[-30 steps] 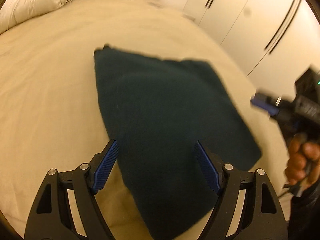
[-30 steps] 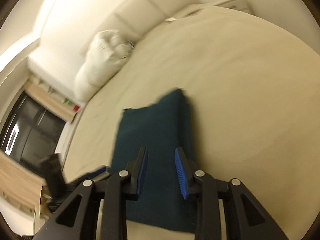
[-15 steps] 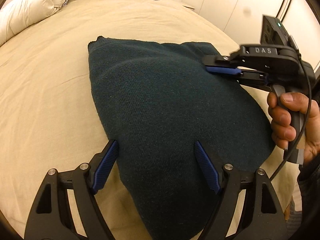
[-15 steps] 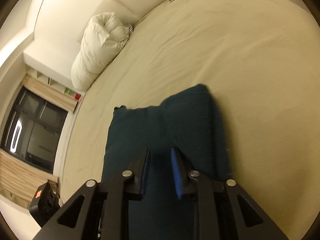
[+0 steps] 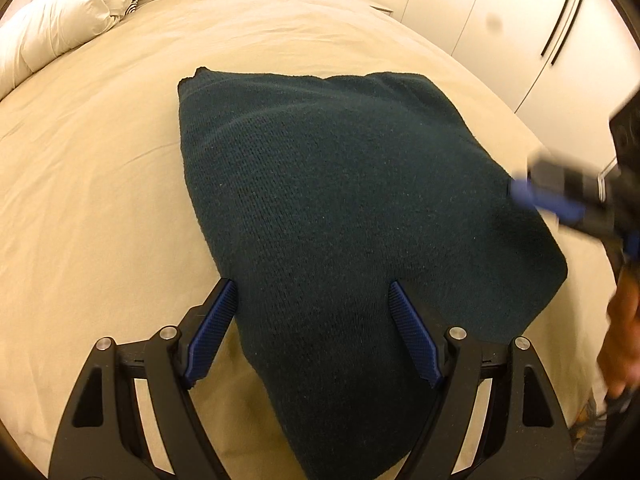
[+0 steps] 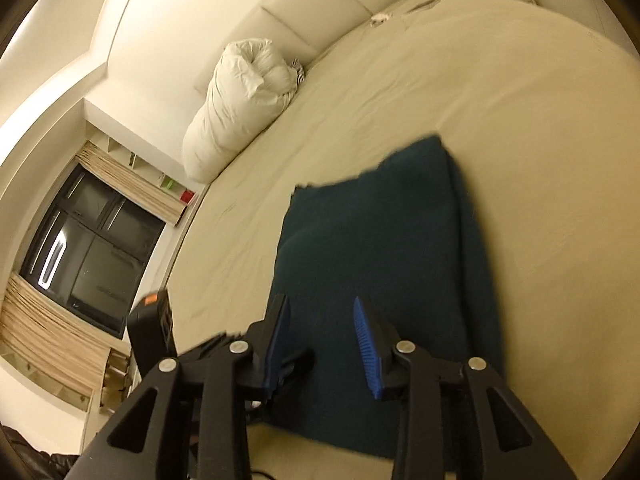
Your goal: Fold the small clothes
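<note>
A folded dark teal knit garment (image 5: 352,208) lies flat on the beige bed; it also shows in the right wrist view (image 6: 384,248). My left gripper (image 5: 312,312) is open and empty, its jaws wide apart just above the garment's near end. My right gripper (image 6: 322,320) is open and empty, its jaws apart over the garment's near edge. In the left wrist view the right gripper (image 5: 560,200) appears blurred at the garment's right edge. In the right wrist view part of the left gripper's body (image 6: 154,328) shows at the lower left.
The beige bed sheet (image 5: 100,180) spreads all around the garment. White pillows (image 6: 240,100) lie at the headboard. White wardrobe doors (image 5: 540,20) stand beyond the bed's right side. A dark window with curtains (image 6: 84,240) is on the far wall.
My right gripper has opened wider and drawn back from over the garment toward its right edge. My left gripper has stayed open over the near end.
</note>
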`<state>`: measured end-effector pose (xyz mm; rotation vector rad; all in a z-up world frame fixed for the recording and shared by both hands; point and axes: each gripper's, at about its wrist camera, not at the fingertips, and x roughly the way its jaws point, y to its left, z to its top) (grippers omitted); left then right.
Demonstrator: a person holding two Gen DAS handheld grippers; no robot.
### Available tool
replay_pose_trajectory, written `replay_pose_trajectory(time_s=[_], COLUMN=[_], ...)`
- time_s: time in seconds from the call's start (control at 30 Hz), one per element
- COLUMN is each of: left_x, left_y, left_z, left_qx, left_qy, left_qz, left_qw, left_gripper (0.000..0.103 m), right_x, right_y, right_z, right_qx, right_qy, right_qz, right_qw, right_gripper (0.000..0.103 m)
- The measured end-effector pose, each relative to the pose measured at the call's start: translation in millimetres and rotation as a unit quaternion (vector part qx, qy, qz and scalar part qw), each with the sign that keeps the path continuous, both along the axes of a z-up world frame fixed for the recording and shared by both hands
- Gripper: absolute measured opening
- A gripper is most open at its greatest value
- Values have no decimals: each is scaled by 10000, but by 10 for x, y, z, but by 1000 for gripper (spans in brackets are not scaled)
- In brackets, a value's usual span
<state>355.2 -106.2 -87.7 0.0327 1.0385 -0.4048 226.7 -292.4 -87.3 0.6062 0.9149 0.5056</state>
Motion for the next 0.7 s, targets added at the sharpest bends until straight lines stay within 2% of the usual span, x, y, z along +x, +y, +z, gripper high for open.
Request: replay_pose_trajectory(time_s=[0.07, 0.13, 0.27, 0.37, 0.4, 0.47, 0.5, 0.53, 0.63, 0.7], left_x=[-3, 13, 54, 47, 23, -11, -5, 14, 184, 351], left_y=[-4, -17, -14, 36, 87, 209, 333, 423, 761, 876], left_z=[-20, -45, -119, -97, -58, 42, 95, 128, 153, 72], left_qx=[19, 51, 43, -56, -125, -246, -482, -680, -1410, -1883], left_qy=[2, 11, 25, 37, -17, -200, -268, -265, -72, 310], left_qz=[4, -14, -8, 5, 29, 147, 268, 359, 807, 891], left_qw=[10000, 10000, 10000, 10000, 9999, 9994, 9981, 9967, 9867, 9776], left_gripper=[78, 78, 79, 79, 79, 79, 79, 79, 85, 87], right_x=[-89, -214, -427, -610, -670, -641, -624, -599, -366, -190], right_y=[29, -38, -280, -451, -517, -623, -663, -723, -808, -807], right_z=[-180, -331, -372, -257, -190, -69, -7, 46, 95, 52], right_qx=[-213, -255, 82, 0, -33, -45, -48, -55, -41, 53], right_qy=[263, 390, 351, 227, 135, -32, -133, -217, -193, -83], right_qz=[80, 52, -211, -352, -417, -569, -646, -729, -746, -660], right_qw=[9994, 9989, 9991, 9991, 9990, 9984, 9978, 9971, 9970, 9978], right_gripper=[46, 44, 42, 41, 46, 61, 73, 78, 79, 79])
